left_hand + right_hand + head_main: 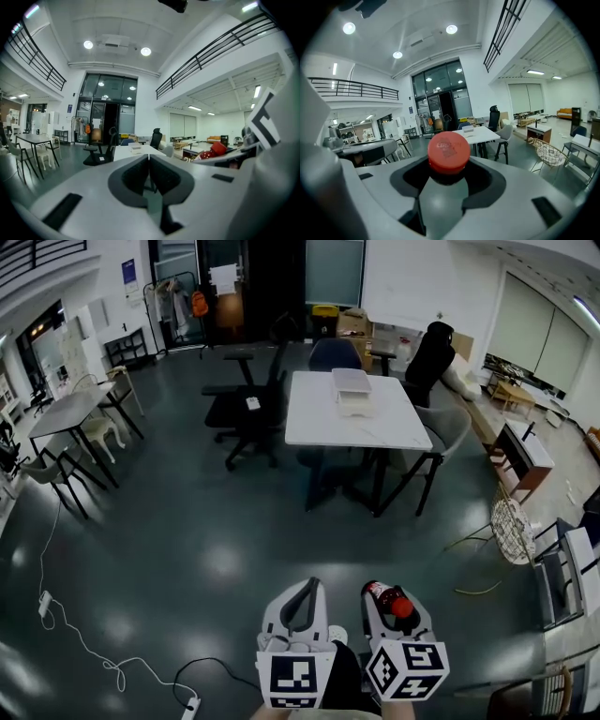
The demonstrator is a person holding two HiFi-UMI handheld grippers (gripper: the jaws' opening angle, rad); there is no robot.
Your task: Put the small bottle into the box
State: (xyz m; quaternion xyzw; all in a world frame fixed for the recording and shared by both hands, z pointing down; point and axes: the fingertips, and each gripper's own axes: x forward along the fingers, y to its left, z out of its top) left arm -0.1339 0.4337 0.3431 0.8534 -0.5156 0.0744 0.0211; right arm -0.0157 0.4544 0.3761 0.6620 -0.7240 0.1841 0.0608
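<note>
Head view, lower centre: the left gripper (302, 589) is held low over the dark floor (187, 540), its jaws pressed together with nothing between them, as is also seen in the left gripper view. Higher up, near the frame's centre, a white table (319, 423) is seen well apart from both grippers, and the box (352, 390) rests on its far end. Just right of the left gripper, the right gripper (387, 596) is clamped on the small bottle (382, 594) — its red cap (402, 607) is shown between the jaws.
</note>
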